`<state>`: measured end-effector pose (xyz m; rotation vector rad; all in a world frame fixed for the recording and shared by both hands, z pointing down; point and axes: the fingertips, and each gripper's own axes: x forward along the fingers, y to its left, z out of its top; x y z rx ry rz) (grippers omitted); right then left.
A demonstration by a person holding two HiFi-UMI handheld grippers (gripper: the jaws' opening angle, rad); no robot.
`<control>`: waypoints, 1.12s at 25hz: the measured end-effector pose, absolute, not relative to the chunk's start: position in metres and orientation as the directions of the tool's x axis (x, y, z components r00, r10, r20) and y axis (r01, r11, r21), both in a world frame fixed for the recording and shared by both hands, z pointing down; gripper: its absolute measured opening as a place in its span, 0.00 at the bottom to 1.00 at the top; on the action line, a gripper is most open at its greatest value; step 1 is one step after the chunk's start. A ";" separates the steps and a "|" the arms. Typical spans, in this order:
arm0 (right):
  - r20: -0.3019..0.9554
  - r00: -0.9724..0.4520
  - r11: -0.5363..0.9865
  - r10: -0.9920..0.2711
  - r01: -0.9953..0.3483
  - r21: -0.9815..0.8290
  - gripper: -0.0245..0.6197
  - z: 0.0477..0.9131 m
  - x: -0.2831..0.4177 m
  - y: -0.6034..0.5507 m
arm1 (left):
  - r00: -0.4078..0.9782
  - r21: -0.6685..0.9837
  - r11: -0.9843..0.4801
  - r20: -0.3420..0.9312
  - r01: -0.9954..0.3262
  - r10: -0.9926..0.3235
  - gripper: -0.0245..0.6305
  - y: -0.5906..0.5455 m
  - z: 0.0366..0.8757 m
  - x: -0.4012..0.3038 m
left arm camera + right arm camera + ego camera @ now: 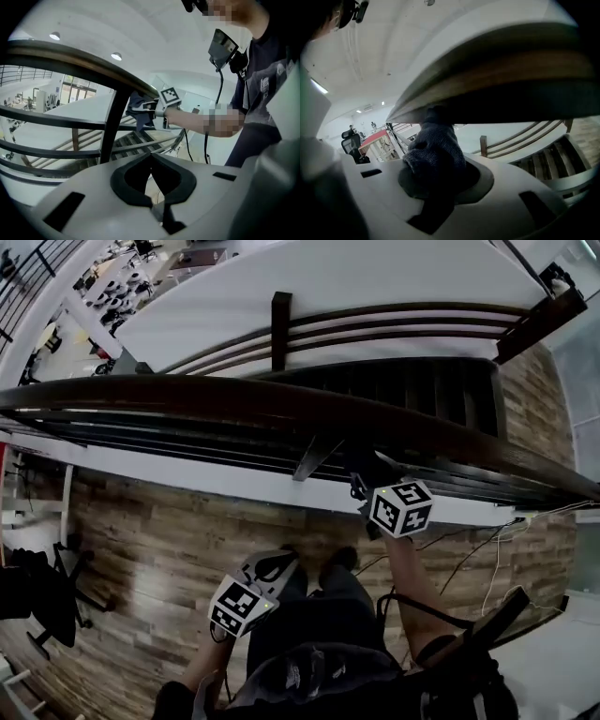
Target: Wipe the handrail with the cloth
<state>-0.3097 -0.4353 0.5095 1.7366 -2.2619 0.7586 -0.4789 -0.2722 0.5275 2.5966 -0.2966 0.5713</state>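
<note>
The dark wooden handrail (234, 401) runs across the head view from left to right. My right gripper (362, 486) reaches up against it, its marker cube just below. In the right gripper view the gripper (440, 180) is shut on a dark blue-grey cloth (436, 150), which presses on the underside of the handrail (511, 79). The left gripper view shows the same cloth (139, 112) bunched against the rail (84, 63). My left gripper (274, 565) hangs low, away from the rail. Its black jaws (151, 161) meet with nothing between them.
A dark baluster post (110, 126) and thin lower rails (47, 119) stand under the handrail. Stairs (412, 385) drop away beyond it. The floor (159, 540) is wood plank. A cable (487, 559) trails at the right and a black chair (47, 601) stands at the left.
</note>
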 end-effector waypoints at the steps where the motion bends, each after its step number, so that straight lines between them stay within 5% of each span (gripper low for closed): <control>1: 0.449 -0.279 0.168 -0.849 -0.948 -0.271 0.14 0.522 -0.307 -0.447 | 0.886 0.397 -0.869 0.454 -0.295 -0.094 0.05 -0.271 0.535 -0.476; 12: 0.556 -0.181 0.184 -0.811 -0.982 -0.051 0.14 0.599 -0.284 -0.469 | 0.857 0.412 -0.885 0.515 -0.218 0.029 0.05 -0.272 0.575 -0.434; 28: 0.590 0.056 -0.054 -0.805 -0.998 0.021 0.14 0.596 0.187 -0.248 | 0.828 0.369 -0.928 0.501 0.059 0.252 0.05 -0.120 0.536 -0.040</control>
